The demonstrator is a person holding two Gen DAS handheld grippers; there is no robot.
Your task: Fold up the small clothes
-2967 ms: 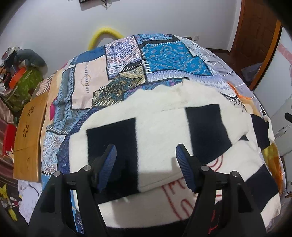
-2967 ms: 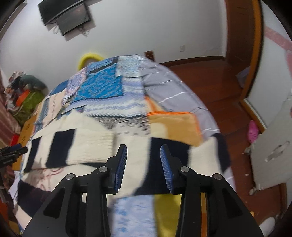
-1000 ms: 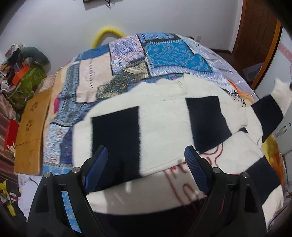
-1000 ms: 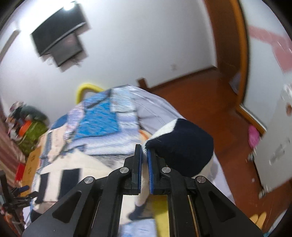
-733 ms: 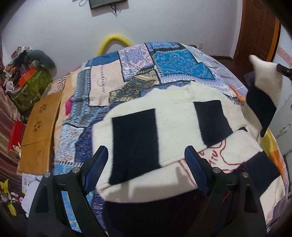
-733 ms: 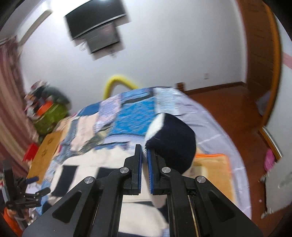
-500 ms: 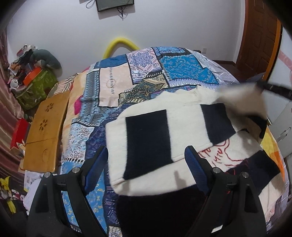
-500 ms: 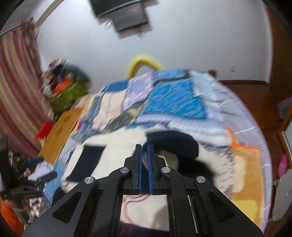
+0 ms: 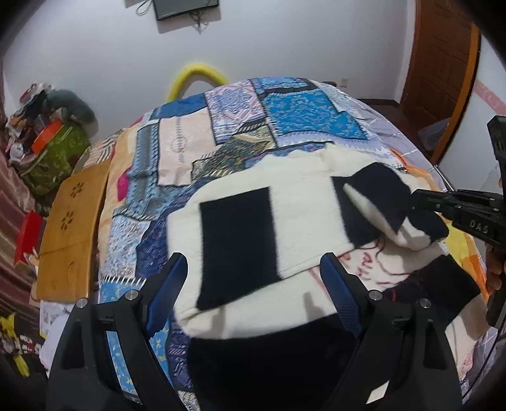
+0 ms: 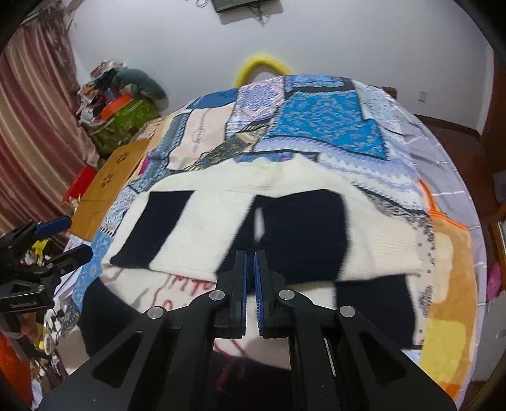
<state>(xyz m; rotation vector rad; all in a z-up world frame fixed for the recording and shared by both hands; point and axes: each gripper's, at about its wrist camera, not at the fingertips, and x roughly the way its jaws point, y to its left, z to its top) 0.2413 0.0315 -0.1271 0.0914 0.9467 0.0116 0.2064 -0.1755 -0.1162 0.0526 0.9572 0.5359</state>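
A cream and black sweater lies on the bed (patchwork cover). The right claw is clamped on its sleeve. The left claw hangs wide open above it, holding nothing.

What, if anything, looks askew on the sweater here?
The right sleeve, pinched in the shut right claw, lies bunched and diagonal across the sweater, not flat like the folded left sleeve. The fold looks unfinished rather than wrong. Nothing looks damaged.

white walls, wall-mounted tv, wooden door — striped curtain, perhaps maroon.
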